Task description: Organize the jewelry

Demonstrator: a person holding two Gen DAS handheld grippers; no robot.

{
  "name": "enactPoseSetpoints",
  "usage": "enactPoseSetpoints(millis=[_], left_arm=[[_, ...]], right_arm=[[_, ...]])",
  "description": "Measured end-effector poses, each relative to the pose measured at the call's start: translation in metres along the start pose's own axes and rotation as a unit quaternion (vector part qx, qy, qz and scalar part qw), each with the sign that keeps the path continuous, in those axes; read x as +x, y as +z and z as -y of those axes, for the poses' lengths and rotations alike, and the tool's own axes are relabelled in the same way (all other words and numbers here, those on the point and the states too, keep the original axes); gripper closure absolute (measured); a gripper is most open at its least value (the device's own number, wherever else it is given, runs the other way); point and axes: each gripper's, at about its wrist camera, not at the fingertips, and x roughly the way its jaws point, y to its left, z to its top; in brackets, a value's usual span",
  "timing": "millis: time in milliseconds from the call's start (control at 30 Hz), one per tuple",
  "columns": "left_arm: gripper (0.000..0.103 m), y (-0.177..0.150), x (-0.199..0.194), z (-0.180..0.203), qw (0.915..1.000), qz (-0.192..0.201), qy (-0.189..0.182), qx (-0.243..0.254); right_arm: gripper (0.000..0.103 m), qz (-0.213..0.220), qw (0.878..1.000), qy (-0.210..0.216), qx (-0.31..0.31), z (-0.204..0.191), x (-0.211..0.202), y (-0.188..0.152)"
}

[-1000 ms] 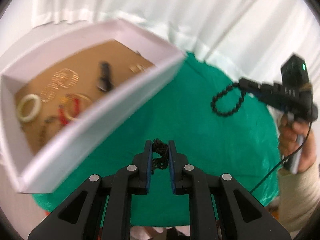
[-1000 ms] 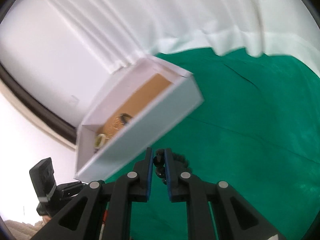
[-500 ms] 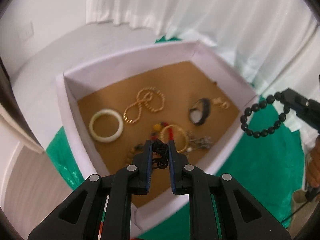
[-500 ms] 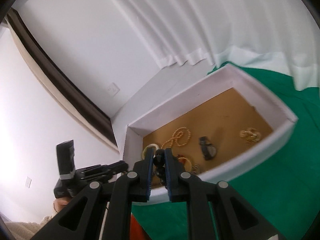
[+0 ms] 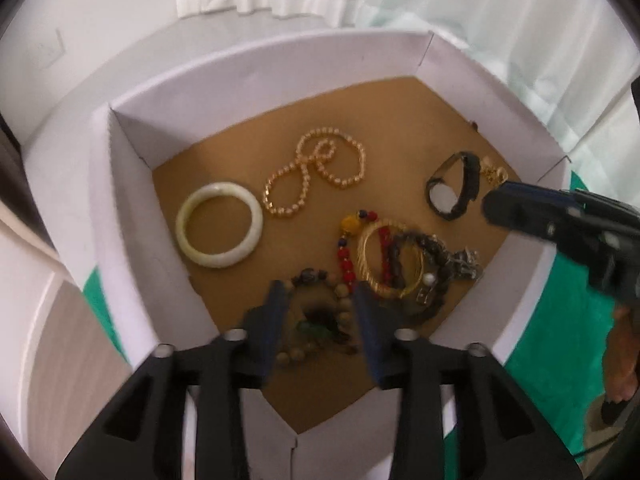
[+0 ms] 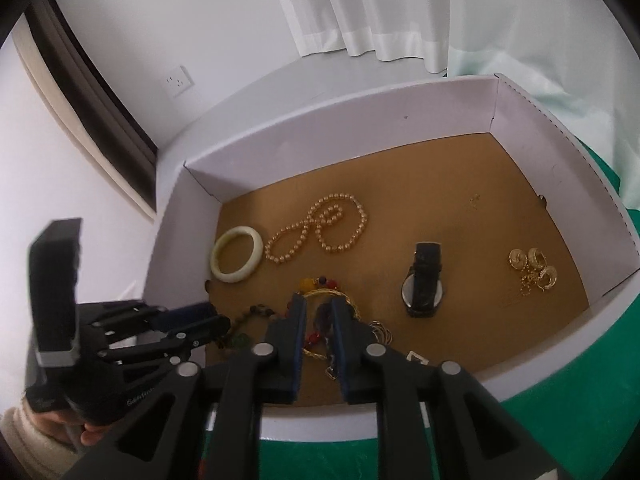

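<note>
Left tool point(image 5: 318, 300) hovered over the near corner of the white box point(image 5: 120, 184), fingers spread apart with nothing clamped; a blurred dark chain point(image 5: 320, 316) lay on the box floor between them, beside a wooden bead bracelet point(image 5: 304, 354). Right tool point(image 6: 318, 312) hung over the same box point(image 6: 360, 128) with only a narrow gap between its fingers; a dark beaded strand point(image 6: 325, 320) sat in that gap, but the frames did not settle whether it was gripped or loose. Ahead-left of the left tool lay a pale jade bangle point(image 5: 219, 224), and beyond it a gold bead necklace point(image 5: 316, 176). Just ahead-right of the left tool was a tangle of gold bangle point(image 5: 374, 256), red bead string point(image 5: 347, 260) and dark pieces. Ahead-right of the right tool lay a black wristwatch point(image 6: 423, 280), and farther right gold earrings point(image 6: 534, 266) near the box wall. The box had a brown cardboard floor and sat on a surface covered in green cloth point(image 6: 560, 400). White curtains point(image 6: 380, 8) hung behind. Right tool showed at the right edge of the left wrist view point(image 5: 520, 208), left tool at lower left of the right wrist view point(image 6: 200, 320).
</note>
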Motion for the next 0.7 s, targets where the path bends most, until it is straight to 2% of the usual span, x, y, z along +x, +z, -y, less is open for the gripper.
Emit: enactPoseSetpoints(millis=[33,67,167,200,267,367,533,700], left_arm=[[0.035,0.000,-0.006,0.000,0.9999,0.010,0.008,-0.002],[0.029,0.000,-0.013,0.000,0.9996,0.023,0.017,-0.004],[0.008,0.000,-0.039,0.005,0.9950,0.077,0.063,-0.005],[0.000,0.001,-0.050,0.008,0.9920,0.098,0.080,-0.006],[0.001,0.001,-0.068,0.014,0.9861,0.130,0.103,-0.009],[0.001,0.000,-0.084,0.021,0.9822,0.153,0.107,-0.022],[0.001,-0.002,-0.089,0.024,0.9822,0.145,0.113,-0.040],[0.001,-0.003,-0.082,0.031,0.9837,0.109,0.140,-0.031]], right_arm=[[0.054,0.005,1.000,-0.007,-0.007,-0.004,-0.004,-0.001],[0.049,0.011,1.000,-0.015,-0.013,-0.007,-0.009,-0.001],[0.046,0.019,0.997,-0.056,-0.038,-0.017,-0.021,0.001],[0.039,0.021,0.996,-0.076,-0.044,-0.018,-0.027,0.001],[0.027,0.030,0.993,-0.100,-0.046,-0.018,-0.035,0.002],[0.023,0.043,0.991,-0.123,-0.040,-0.013,-0.046,0.003],[0.020,0.051,0.989,-0.133,-0.036,-0.005,-0.054,0.000],[0.020,0.040,0.990,-0.132,-0.034,-0.008,-0.052,-0.004]])
